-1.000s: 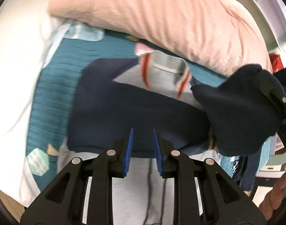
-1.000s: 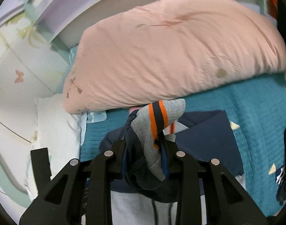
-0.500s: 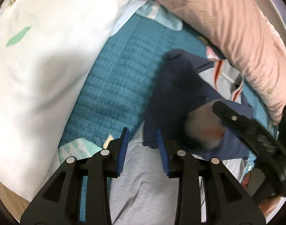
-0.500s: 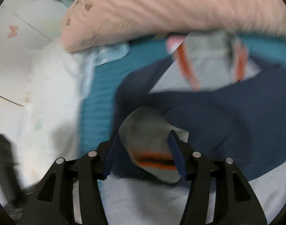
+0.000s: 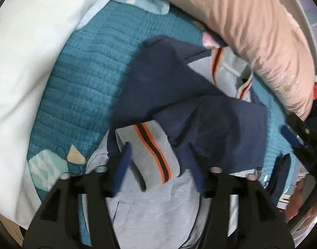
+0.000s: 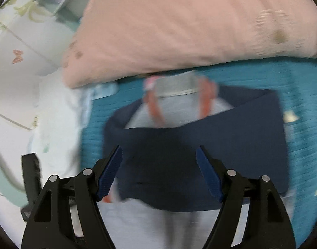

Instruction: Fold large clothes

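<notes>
White duvet (image 5: 23,66) at far left, teal bedspread (image 5: 81,78) next. Left gripper (image 5: 158,166) spread wide astride grey striped cuff (image 5: 150,151), not clamping. Navy-and-grey jacket (image 5: 179,95) lying on bedspread, sleeves folded across. Right gripper (image 6: 159,172) gaping wide above jacket, empty. Pink pillow (image 6: 189,25) behind.

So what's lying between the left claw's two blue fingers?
In the left wrist view, the jacket's grey cuff with its orange-and-black stripe lies between the open left claw's fingers.
</notes>
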Motion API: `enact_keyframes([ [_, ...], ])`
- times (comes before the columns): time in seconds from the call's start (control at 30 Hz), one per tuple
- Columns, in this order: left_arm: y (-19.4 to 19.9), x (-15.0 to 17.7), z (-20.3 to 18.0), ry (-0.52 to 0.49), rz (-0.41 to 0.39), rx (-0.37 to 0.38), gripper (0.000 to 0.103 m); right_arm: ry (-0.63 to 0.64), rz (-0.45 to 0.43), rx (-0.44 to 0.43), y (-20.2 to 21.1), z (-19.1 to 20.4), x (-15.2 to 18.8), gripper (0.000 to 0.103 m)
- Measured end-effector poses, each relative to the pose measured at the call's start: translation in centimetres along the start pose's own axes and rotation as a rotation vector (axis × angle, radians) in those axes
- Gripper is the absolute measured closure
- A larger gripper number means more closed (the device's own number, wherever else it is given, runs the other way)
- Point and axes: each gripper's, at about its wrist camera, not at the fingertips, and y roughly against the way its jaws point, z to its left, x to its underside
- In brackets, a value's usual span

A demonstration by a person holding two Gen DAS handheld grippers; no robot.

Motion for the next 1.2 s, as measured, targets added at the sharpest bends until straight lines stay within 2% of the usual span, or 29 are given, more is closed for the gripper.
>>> enact_keyframes([
  [0.07, -0.8, 0.0, 0.4, 0.053, 0.029, 0.023, 0.047, -0.020, -0.006, 0.048, 1.0, -3.0, 0.1, 0.032],
  [0.13, -1.7, 0.1, 0.6, 0.085, 0.037, 0.083, 0.103, -0.053, -0.001, 0.070, 1.6, -5.6, 0.4, 0.032],
  [0.2, -3.1, 0.0, 1.1, 0.124, 0.088, 0.086, 0.103, -0.089, 0.011, 0.086, 1.8, -8.1, 0.9, 0.032],
  [0.33, -2.2, 0.1, 1.2, 0.147, 0.056, 0.097, 0.103, -0.144, 0.023, 0.088, 2.3, -11.0, 2.1, 0.032],
  [0.5, 0.5, 0.2, 1.2, 0.097, 0.029, 0.043, 0.103, -0.130, 0.032, 0.101, 2.7, -12.0, 2.7, 0.032],
  [0.57, 1.0, 0.2, 1.9, 0.127, 0.036, 0.039, 0.103, -0.135, 0.036, 0.093, 2.7, -12.0, 3.0, 0.032],
  [0.63, 0.6, 0.1, 2.6, 0.156, 0.083, 0.059, 0.103, -0.138, 0.041, 0.086, 2.8, -11.8, 3.2, 0.032],
  [0.67, 0.2, 0.2, 2.9, 0.178, 0.107, 0.044, 0.103, -0.135, 0.045, 0.084, 2.8, -11.6, 3.3, 0.032],
  [0.77, -0.1, 0.7, 3.9, 0.212, 0.128, 0.043, 0.102, -0.122, 0.049, 0.076, 2.6, -11.1, 3.4, 0.032],
  [0.8, 0.0, 0.9, 4.4, 0.229, 0.125, 0.056, 0.100, -0.116, 0.054, 0.074, 2.6, -10.9, 3.4, 0.032],
  [0.83, -0.1, 1.0, 4.6, 0.240, 0.129, 0.053, 0.088, -0.112, 0.056, 0.071, 2.6, -10.8, 3.5, 0.032],
  [0.9, -0.2, 1.1, 5.3, 0.259, 0.148, 0.039, 0.072, -0.102, 0.052, 0.074, 2.6, -10.4, 3.5, 0.032],
  [1.17, -0.4, 1.0, 5.0, 0.276, 0.138, 0.122, 0.072, -0.101, 0.062, 0.076, 2.3, -10.2, 3.7, 0.032],
  [1.2, -0.6, 0.9, 4.6, 0.272, 0.149, 0.139, 0.075, -0.104, 0.066, 0.074, 2.3, -10.3, 3.7, 0.032],
])
